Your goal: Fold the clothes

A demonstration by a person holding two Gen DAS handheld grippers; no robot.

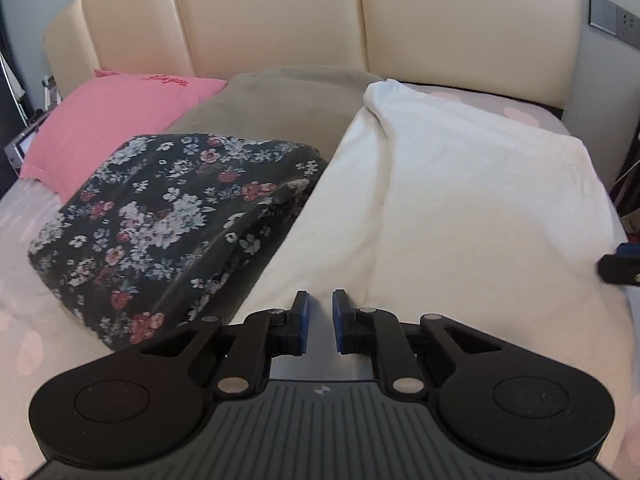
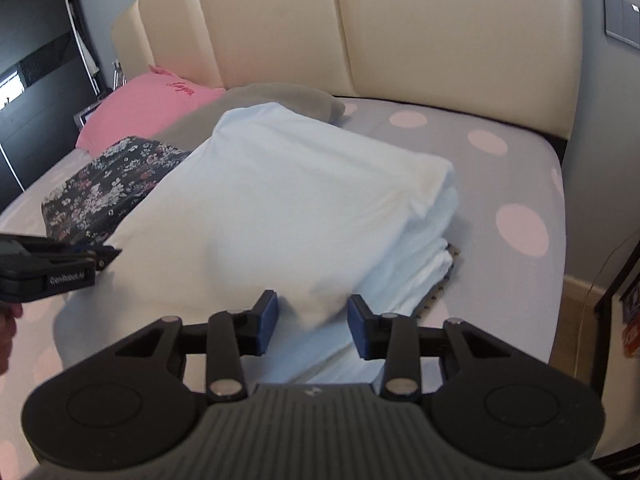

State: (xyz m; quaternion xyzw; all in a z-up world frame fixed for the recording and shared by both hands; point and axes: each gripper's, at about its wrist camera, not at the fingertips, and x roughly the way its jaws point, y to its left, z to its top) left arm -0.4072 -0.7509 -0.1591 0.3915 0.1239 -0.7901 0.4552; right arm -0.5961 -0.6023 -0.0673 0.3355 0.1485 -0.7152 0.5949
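Folded white cotton garment (image 2: 304,200) on polka-dot bed (image 2: 520,184), long axis toward headboard; right gripper (image 2: 312,314) jaws released astride near hem, left gripper (image 1: 320,312) jaws narrowly parted, empty, at left edge.

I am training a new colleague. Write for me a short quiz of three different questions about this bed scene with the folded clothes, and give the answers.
1. True or false: the white garment lies folded on the bed, with stacked layers showing at its edge.
2. Which item lies directly beside the white garment? A. the dark floral garment B. a blue towel C. a red jacket
3. Fill in: the sheet is printed with pink ____.

Key
1. True.
2. A. It lies next to the white one, in front of the pink pillow.
3. Dots. Neither the left gripper nor the right gripper presses on cloth.
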